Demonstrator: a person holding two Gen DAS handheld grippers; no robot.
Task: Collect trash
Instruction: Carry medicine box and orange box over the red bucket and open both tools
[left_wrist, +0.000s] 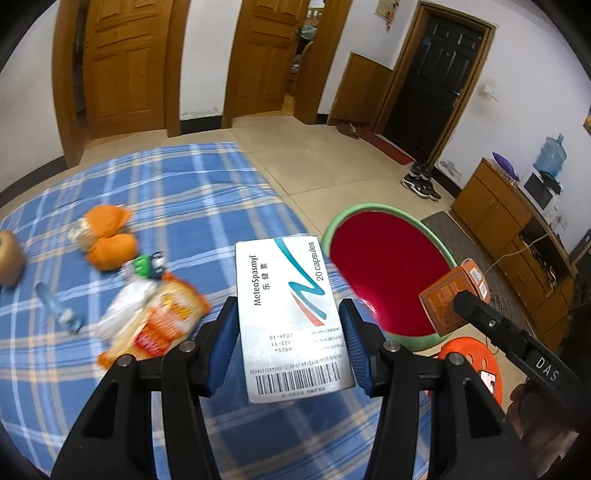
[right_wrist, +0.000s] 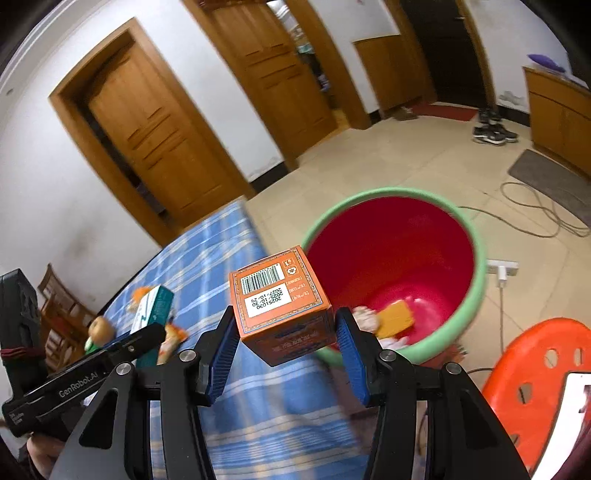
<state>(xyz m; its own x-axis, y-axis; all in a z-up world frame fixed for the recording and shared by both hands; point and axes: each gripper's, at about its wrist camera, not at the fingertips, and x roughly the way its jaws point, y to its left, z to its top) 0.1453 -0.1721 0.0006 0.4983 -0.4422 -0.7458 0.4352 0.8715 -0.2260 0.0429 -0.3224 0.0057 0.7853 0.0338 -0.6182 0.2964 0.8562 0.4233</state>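
Clearly the bin (right_wrist: 391, 273) lies ahead-right of both grippers; the right gripper (right_wrist: 286, 332), clamping the orange box (right_wrist: 280, 302), is nearer than the left gripper (left_wrist: 291, 332), which grips the pill box (left_wrist: 291, 314) lengthwise.

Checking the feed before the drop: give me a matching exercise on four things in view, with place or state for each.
Things:
1. white capsule box
2. orange carton
3. red bin
4. snack wrapper

Places or states:
A. lying on the blue plaid cloth
B. clamped in the right gripper
C. on the floor, some trash already inside
D. clamped in the left gripper

Pairs: 1-D, 2-B, 3-C, 4-A
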